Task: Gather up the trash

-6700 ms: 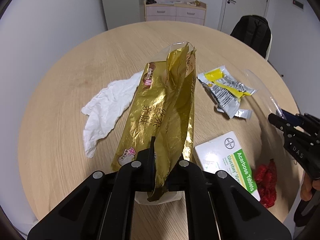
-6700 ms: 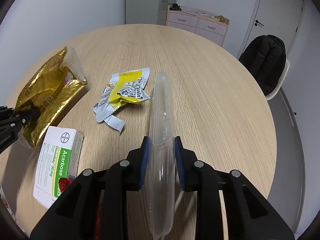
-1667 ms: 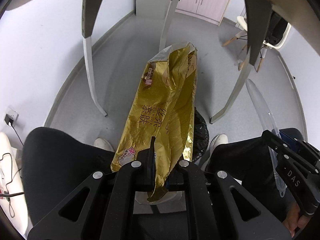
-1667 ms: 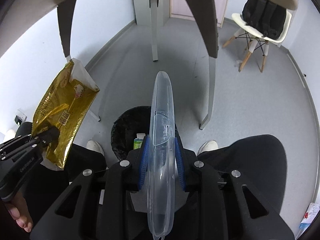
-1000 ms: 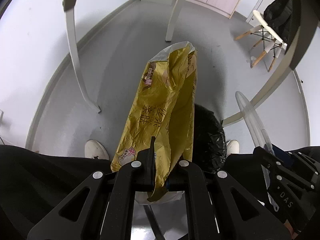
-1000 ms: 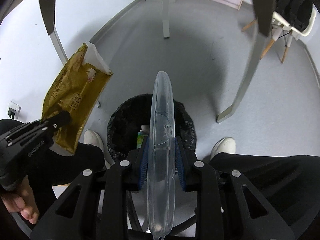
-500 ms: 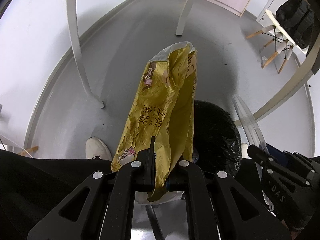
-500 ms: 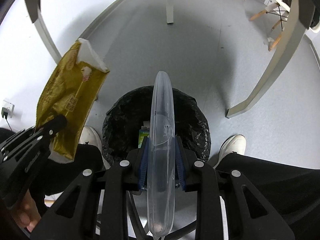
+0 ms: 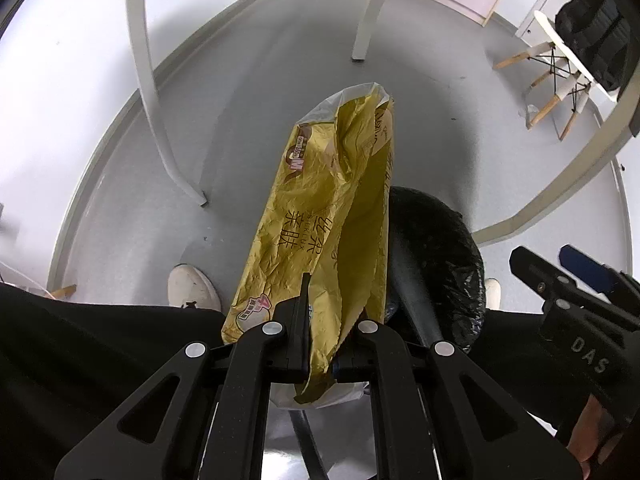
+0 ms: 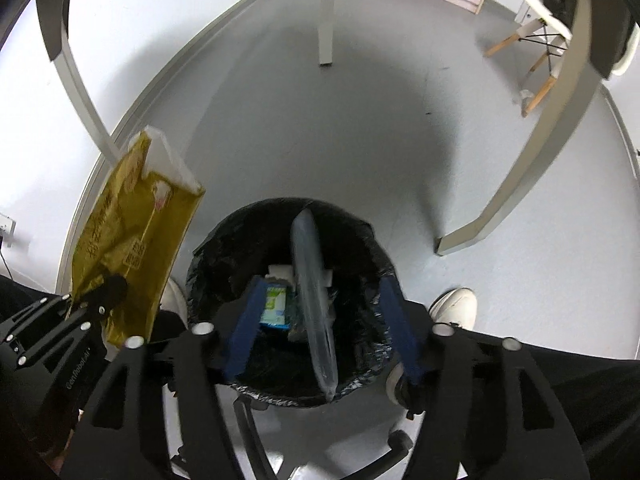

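My left gripper (image 9: 320, 344) is shut on the lower end of a crinkled gold foil bag (image 9: 332, 220), held above the floor just left of a bin lined with a black bag (image 9: 436, 264). From the right wrist view the gold bag (image 10: 128, 240) hangs left of the bin (image 10: 224, 256). My right gripper (image 10: 320, 304) hovers over the bin with its jaws opening. The clear plastic lid (image 10: 312, 292) is between the blue pads (image 10: 244, 320), loose and blurred, dropping into the bin.
The bin holds a green and white carton (image 10: 274, 304) and other scraps. A person's dark trouser legs (image 9: 80, 360) and white shoes (image 10: 456, 304) flank the bin. Curved table legs (image 9: 148, 80) stand around, and a chair (image 9: 560, 64) with a black backpack is at the far right.
The right gripper's jaws have spread apart and the clear lid has slipped from them, tilting down into the bin. The left gripper still holds the gold bag beside the bin.
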### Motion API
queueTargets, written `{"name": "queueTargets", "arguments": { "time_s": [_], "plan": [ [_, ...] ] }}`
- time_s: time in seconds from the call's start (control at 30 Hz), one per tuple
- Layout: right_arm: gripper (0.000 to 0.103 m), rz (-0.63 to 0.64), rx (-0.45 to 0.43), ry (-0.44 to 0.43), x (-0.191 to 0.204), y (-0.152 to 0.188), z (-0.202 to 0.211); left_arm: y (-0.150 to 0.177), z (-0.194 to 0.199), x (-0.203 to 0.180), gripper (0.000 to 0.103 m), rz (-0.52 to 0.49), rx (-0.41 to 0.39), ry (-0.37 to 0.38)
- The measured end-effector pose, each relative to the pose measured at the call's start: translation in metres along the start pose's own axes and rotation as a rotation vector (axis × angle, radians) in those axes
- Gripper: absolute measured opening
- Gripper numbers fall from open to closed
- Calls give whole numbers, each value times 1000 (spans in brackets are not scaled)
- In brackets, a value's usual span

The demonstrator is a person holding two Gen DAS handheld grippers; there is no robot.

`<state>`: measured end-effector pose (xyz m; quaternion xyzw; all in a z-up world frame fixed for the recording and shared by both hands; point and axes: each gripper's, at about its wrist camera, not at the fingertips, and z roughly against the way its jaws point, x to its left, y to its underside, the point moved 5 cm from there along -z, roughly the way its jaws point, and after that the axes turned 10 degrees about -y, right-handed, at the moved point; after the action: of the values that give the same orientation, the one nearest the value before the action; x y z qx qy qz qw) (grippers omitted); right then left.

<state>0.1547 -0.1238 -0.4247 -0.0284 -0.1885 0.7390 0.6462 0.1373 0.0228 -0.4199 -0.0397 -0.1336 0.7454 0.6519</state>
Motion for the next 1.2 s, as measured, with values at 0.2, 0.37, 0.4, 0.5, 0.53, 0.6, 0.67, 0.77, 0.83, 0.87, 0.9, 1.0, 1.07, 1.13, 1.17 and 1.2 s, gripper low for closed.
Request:
{"name": "queueTargets", "arguments": {
  "time_s": [0.2,0.37,0.4,0.5,0.53,0.6,0.67,0.77,0.83,0.87,0.9,1.0,1.07,1.13,1.17,1.2],
  "plan": [
    [85,-37,-50,30,-26,1,20,6,1,-26,6,-39,5,30],
    [94,-88,-86,49,-54,4,35,9,1,-44,6,-66,5,52],
    [94,-96,-93,56,-59,5,37,10,0,-46,6,-69,6,57],
    [95,-111,-99,69,-69,8,41,12,-1,-53,7,-84,9,66],
    [95,-120,-101,76,-74,9,43,13,-1,-55,7,-85,10,70],
    [95,-138,-101,81,-79,9,45,13,-1,-59,9,-90,7,77],
    [95,-153,-99,86,-85,11,46,13,0,-61,10,-91,8,82],
    [95,-167,-95,90,-90,13,46,15,-1,-61,18,-92,10,80],
    [95,-169,-96,91,-91,15,46,14,0,-63,27,-90,11,80],
    [95,-167,-97,92,-91,15,47,14,1,-62,32,-90,9,77],
    [95,-167,-99,93,-90,16,46,14,1,-63,34,-92,7,74],
    [95,-167,-100,92,-88,16,46,15,4,-63,45,-98,-3,64],
    [95,-166,-99,90,-87,16,46,16,6,-62,53,-100,-10,58],
    [95,-158,-99,91,-86,17,47,15,8,-60,61,-94,-15,55],
    [95,-154,-99,92,-85,17,47,15,10,-60,68,-90,-18,55],
    [95,-152,-98,90,-84,17,48,14,13,-58,70,-86,-31,52]
  ]
}}
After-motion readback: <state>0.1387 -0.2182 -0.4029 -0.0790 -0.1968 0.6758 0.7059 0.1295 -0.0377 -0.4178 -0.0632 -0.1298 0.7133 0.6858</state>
